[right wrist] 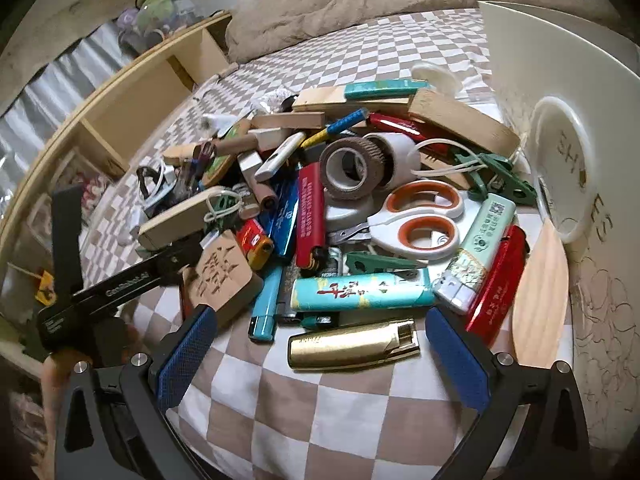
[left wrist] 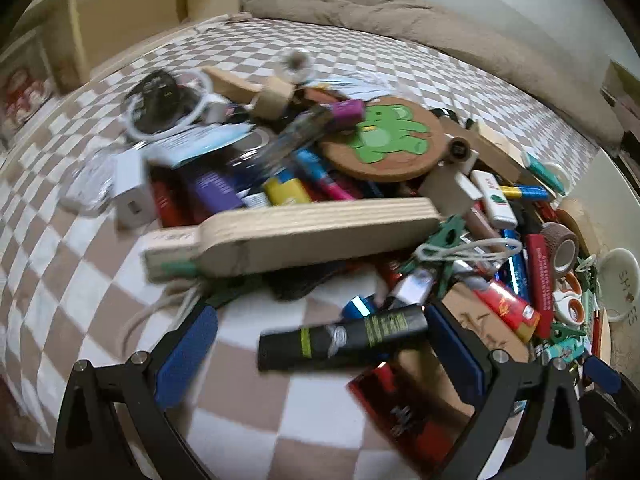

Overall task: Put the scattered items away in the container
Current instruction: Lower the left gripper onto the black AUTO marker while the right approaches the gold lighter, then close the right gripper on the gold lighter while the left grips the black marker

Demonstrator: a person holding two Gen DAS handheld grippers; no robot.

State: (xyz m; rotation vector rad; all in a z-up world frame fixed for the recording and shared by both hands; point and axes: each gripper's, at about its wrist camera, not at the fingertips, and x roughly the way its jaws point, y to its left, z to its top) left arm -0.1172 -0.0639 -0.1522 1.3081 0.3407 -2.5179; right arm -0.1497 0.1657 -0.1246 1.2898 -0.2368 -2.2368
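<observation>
A heap of scattered items lies on a checked bedcover: lighters, wooden blocks, clips, tape, scissors. In the left wrist view my left gripper (left wrist: 322,346) is open, and a black tube with a green label (left wrist: 344,338) lies on the cover between its blue pads (left wrist: 188,348). A long wooden block (left wrist: 288,236) sits just beyond it. In the right wrist view my right gripper (right wrist: 322,358) is open around a gold lighter (right wrist: 354,346), which rests on the cover. The white container (right wrist: 520,60) stands at the right, against the heap.
Orange-handled scissors (right wrist: 420,216), a brown tape roll (right wrist: 352,164), a teal lighter (right wrist: 360,292) and a green bear coaster (left wrist: 384,140) are in the pile. The left tool's black frame (right wrist: 120,278) crosses the lower left. A wooden shelf (right wrist: 132,100) and a beige duvet (right wrist: 340,4) lie beyond.
</observation>
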